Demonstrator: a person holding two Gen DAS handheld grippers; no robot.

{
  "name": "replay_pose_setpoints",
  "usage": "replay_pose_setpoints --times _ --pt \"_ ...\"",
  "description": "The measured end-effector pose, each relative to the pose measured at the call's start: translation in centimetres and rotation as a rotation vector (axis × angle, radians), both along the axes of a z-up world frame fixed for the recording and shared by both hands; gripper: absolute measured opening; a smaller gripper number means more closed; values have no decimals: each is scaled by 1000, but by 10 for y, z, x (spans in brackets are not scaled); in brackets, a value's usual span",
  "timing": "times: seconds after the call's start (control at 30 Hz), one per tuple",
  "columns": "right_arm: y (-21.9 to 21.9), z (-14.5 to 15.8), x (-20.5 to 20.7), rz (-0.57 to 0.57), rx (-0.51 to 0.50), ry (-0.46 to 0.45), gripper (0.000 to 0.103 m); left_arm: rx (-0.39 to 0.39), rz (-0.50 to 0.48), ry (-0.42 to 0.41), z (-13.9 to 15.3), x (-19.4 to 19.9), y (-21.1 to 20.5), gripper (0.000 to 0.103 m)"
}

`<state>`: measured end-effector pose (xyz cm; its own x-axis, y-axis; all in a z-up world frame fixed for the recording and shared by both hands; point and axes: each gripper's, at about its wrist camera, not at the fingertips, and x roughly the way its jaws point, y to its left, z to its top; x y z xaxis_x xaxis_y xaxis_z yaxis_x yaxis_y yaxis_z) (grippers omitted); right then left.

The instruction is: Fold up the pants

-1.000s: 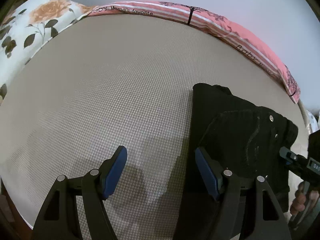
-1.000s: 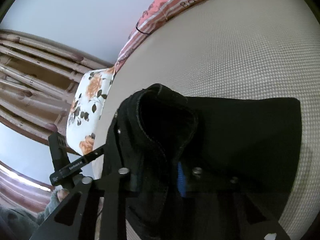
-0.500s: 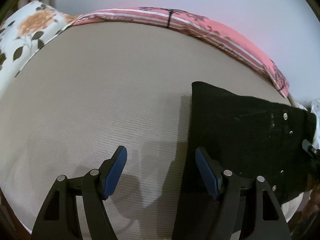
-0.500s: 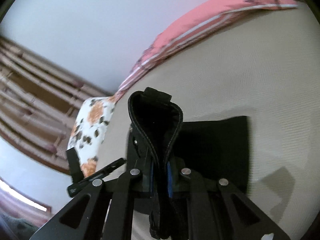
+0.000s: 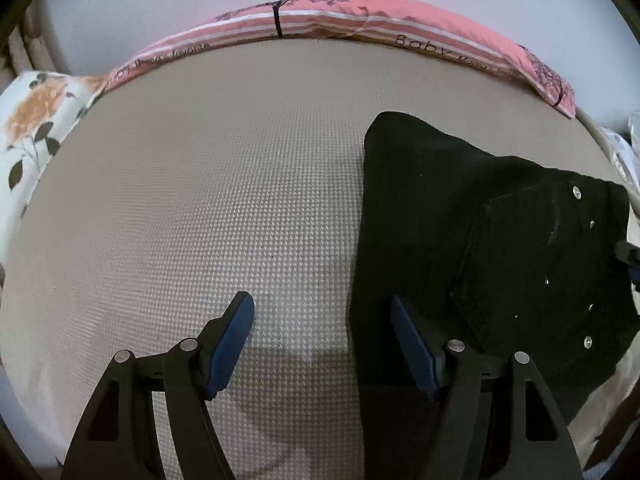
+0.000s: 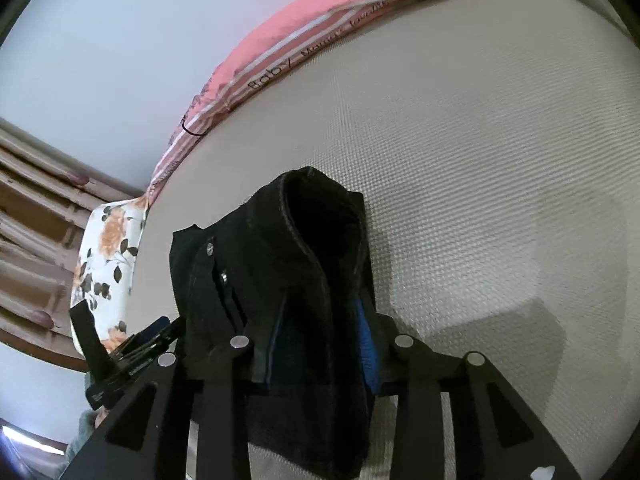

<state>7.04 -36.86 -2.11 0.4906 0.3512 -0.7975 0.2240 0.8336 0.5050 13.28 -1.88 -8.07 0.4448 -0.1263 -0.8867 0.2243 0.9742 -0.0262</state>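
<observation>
The black pants (image 5: 492, 248) lie folded on the beige mattress (image 5: 208, 200) at the right in the left wrist view, with metal rivets showing near the waist. My left gripper (image 5: 322, 340) is open and empty, its right finger over the pants' left edge. In the right wrist view my right gripper (image 6: 324, 328) is shut on the waist end of the pants (image 6: 304, 248), which bulges up between the blue pads. The other gripper (image 6: 128, 352) shows at the left there.
A pink striped pillow (image 5: 360, 20) lies along the far edge of the mattress. A floral pillow (image 5: 36, 120) sits at the left. A wooden headboard (image 6: 36, 200) and a pale wall lie beyond.
The pants have shifted on the mattress and their far edge now lies more humped. The right gripper still holds the waist and has turned, its jaws a little wider apart.
</observation>
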Motion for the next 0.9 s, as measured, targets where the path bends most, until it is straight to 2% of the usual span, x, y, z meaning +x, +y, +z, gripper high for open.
replay_pose_setpoints --times 0.17,0.27,0.3,0.37,0.47,0.63,0.73,0.9 --pt "1 11 -33 0 15 3 32 -53 -15 35 2 -7 5 71" --pt "9 11 -49 15 8 16 32 -53 -41 33 4 -17 3 71" --pt "13 10 -52 22 -2 13 32 -47 -48 30 4 -20 1 71" --pt "22 9 -54 42 -31 11 22 -41 -56 30 3 -25 0 71" --pt "30 12 -56 48 -103 5 14 -29 -65 27 3 -32 -1 71" --pt "32 24 -71 60 -110 -7 11 -6 -88 23 5 -43 -2 71" --pt "32 17 -76 59 -121 18 11 31 -105 8 3 -49 -5 71" --pt "24 1 -73 45 -86 56 11 79 -127 -22 1 -53 -11 71"
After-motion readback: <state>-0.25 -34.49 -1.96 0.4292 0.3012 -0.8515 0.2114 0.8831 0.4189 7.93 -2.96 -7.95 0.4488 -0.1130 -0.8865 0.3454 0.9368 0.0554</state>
